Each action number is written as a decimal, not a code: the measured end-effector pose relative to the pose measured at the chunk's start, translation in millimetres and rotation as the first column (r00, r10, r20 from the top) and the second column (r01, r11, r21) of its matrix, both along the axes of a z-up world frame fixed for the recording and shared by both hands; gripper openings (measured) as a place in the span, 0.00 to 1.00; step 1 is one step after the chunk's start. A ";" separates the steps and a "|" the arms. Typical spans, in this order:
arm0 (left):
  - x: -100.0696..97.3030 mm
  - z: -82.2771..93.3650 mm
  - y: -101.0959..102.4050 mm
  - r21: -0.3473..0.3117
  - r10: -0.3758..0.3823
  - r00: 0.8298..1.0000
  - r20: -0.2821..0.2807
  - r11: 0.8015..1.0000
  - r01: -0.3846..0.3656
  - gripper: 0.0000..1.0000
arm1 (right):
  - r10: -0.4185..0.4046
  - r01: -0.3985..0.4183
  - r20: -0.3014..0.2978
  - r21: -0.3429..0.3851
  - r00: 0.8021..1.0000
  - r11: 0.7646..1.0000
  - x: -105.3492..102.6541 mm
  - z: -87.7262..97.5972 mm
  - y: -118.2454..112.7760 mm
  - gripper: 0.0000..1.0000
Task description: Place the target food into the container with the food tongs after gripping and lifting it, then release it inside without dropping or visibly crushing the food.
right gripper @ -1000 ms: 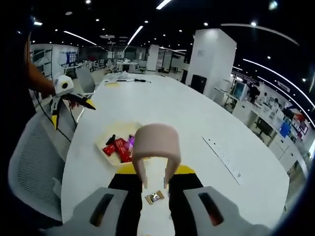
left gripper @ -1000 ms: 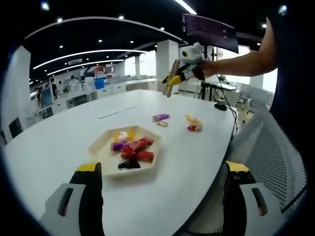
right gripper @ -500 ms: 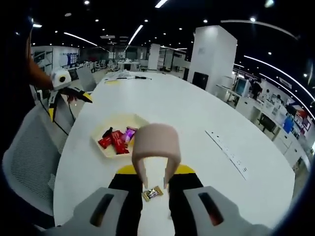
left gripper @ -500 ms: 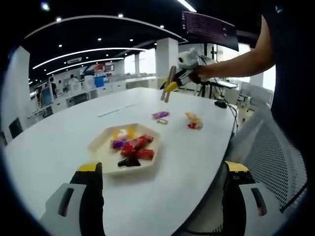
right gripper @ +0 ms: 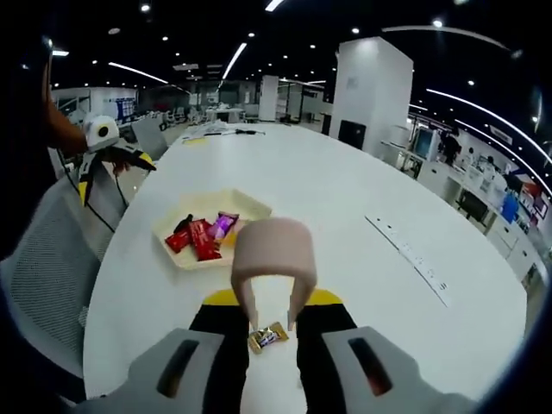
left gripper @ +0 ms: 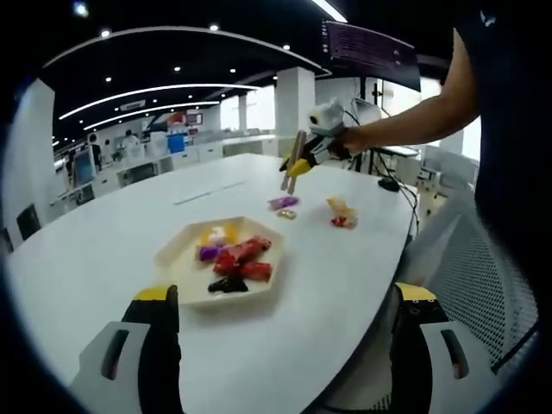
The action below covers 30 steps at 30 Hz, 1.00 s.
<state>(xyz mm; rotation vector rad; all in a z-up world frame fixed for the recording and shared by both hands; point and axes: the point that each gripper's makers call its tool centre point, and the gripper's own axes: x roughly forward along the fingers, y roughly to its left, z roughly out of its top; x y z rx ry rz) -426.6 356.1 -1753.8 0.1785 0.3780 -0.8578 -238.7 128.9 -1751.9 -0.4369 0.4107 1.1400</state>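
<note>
A big white table (left gripper: 103,250) stood in a large office room. On it sat a pale tray (left gripper: 184,259) with six sides, and it held small wrapped sweets in red, purple and yellow. In the left gripper view, the left gripper (left gripper: 280,345) was near the table's edge with its two jaws spread wide apart, and it held nothing. The tray lay between those jaws and a little farther off. Past the tray, three more wrapped things lay on the table: a purple sweet (left gripper: 282,203), a small gold candy (left gripper: 285,214) just beside it, and a yellow and red snack (left gripper: 339,215) to the right. Above them a person's arm (left gripper: 405,121) reached in from the right, and its hand held the right gripper (left gripper: 296,169) with the tan tongs (left gripper: 293,164) pointing down over the sweets. In the right gripper view, the right gripper's jaws were pressed on the tongs (right gripper: 272,272), whose two tips were a little apart. The gold candy (right gripper: 267,336) lay on the table right under those tips. I could not tell if the tips touched it. The tray (right gripper: 207,235) was farther away and to the left. A grey mesh chair (right gripper: 47,259) stood by the table on the left.
</note>
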 end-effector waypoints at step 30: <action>3.5 -0.6 2.9 -0.005 0.016 1.000 -0.001 1.000 -0.016 0.99 | -0.078 0.077 -0.103 -0.010 0.992 0.997 10.0 -48.1 -1.5 0.22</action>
